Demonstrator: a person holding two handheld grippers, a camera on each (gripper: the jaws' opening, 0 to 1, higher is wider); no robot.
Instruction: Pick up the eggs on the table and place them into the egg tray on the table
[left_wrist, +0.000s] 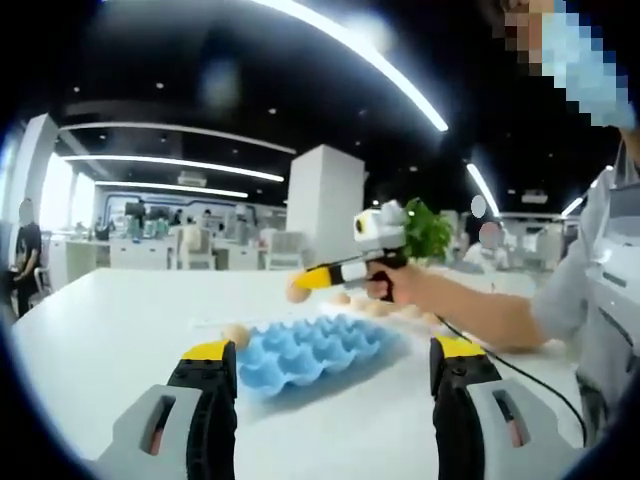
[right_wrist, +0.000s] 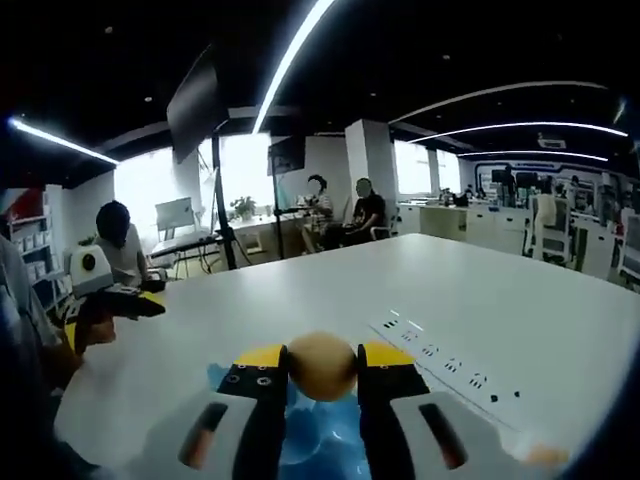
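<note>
Right gripper (right_wrist: 322, 368): jaws clamped on one brown egg (right_wrist: 321, 366), held off the table directly above the blue egg tray (right_wrist: 312, 440), seen in the gap under the jaws. Beyond it, white table (right_wrist: 480, 290) with a white power strip (right_wrist: 440, 360) lying just right of the jaws. At far left of right gripper view, the left gripper (right_wrist: 125, 300) held out over the table edge. Seated people at desks in the far background.

Left gripper (left_wrist: 335, 365): jaws spread wide, nothing between them, hovering near the close edge of the egg tray (left_wrist: 310, 355). Tray cups look empty from here. One loose egg (left_wrist: 236, 333) on the table touching or just beside the tray's left corner; several more eggs (left_wrist: 385, 308) clustered beyond the tray's far right side. Above the tray's far edge, the right gripper (left_wrist: 300, 288) in a person's hand (left_wrist: 405, 282), carrying the held egg (left_wrist: 298, 291). Green plant (left_wrist: 428, 230) behind the hand.
</note>
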